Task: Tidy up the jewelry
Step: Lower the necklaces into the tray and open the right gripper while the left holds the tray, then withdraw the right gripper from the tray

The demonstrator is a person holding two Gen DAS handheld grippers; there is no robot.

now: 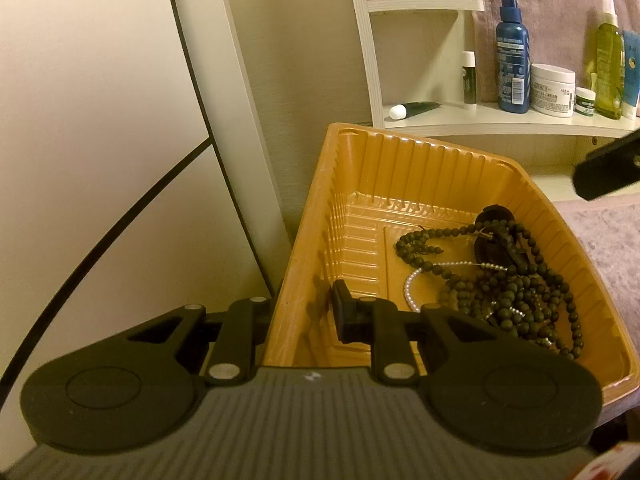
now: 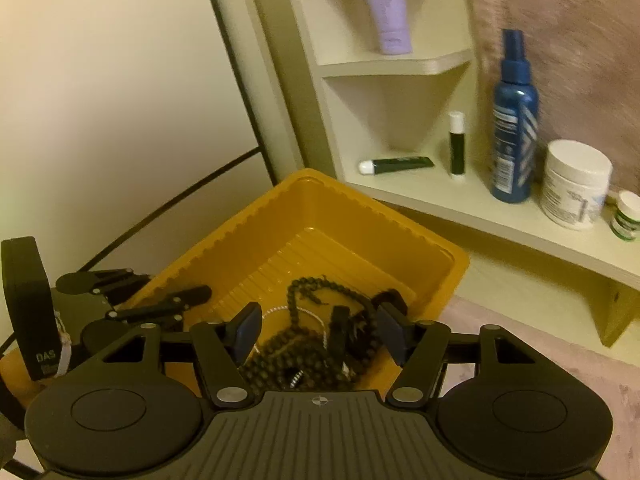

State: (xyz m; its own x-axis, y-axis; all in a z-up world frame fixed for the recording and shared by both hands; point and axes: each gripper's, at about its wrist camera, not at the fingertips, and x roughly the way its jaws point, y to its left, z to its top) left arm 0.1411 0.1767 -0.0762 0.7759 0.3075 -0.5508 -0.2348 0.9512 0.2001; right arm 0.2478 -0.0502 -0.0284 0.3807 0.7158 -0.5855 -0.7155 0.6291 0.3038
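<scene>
An orange ribbed plastic tray stands on the pink cloth by the wall. In it lie dark bead necklaces, a thin pearl strand and a black hair clip. My left gripper straddles the tray's near left wall, one finger inside and the other outside; whether it pinches the wall I cannot tell. In the right wrist view my right gripper is open and empty just above the bead pile in the tray. The left gripper shows at the tray's left rim.
A cream corner shelf stands behind the tray with a blue spray bottle, a white cream jar, small tubes and a lilac tube. A pink towel hangs behind. A black cable crosses the pale wall at left.
</scene>
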